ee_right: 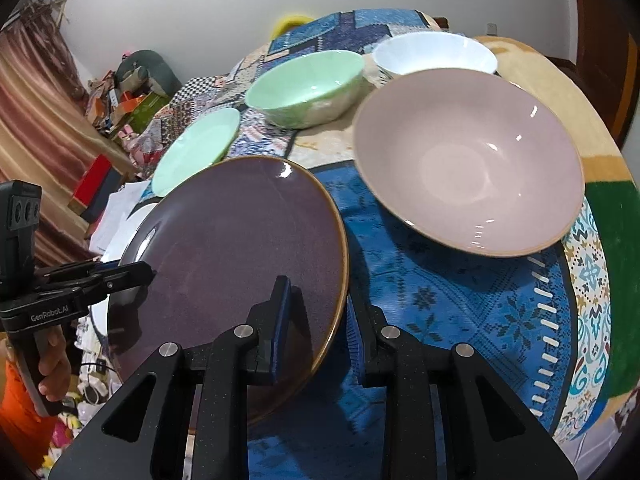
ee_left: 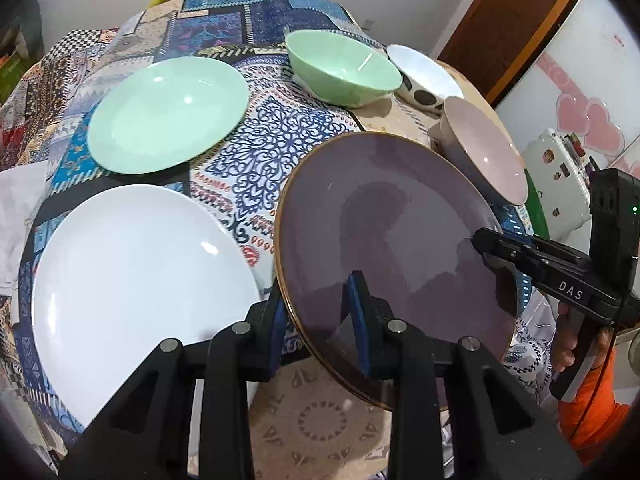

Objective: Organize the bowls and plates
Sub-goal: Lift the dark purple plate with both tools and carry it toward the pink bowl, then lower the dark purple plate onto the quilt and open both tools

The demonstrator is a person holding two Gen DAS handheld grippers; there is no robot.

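Note:
A dark purple plate with a gold rim [ee_left: 392,240] [ee_right: 240,248] hangs tilted over the table, held from two sides. My left gripper [ee_left: 316,320] is shut on its near rim, and it shows at the left in the right wrist view [ee_right: 140,272]. My right gripper [ee_right: 320,320] is shut on the opposite rim and reaches in from the right in the left wrist view [ee_left: 480,240]. A white plate [ee_left: 132,288] lies just left of the purple plate, with a mint green plate [ee_left: 168,116] behind it.
A pink bowl [ee_right: 468,160], a green bowl [ee_right: 308,88] and a white bowl [ee_right: 436,54] with dark dots outside stand at the back right. A patterned patchwork cloth [ee_left: 264,140] covers the round table. A person's hand [ee_left: 568,344] and orange sleeve hold the right gripper.

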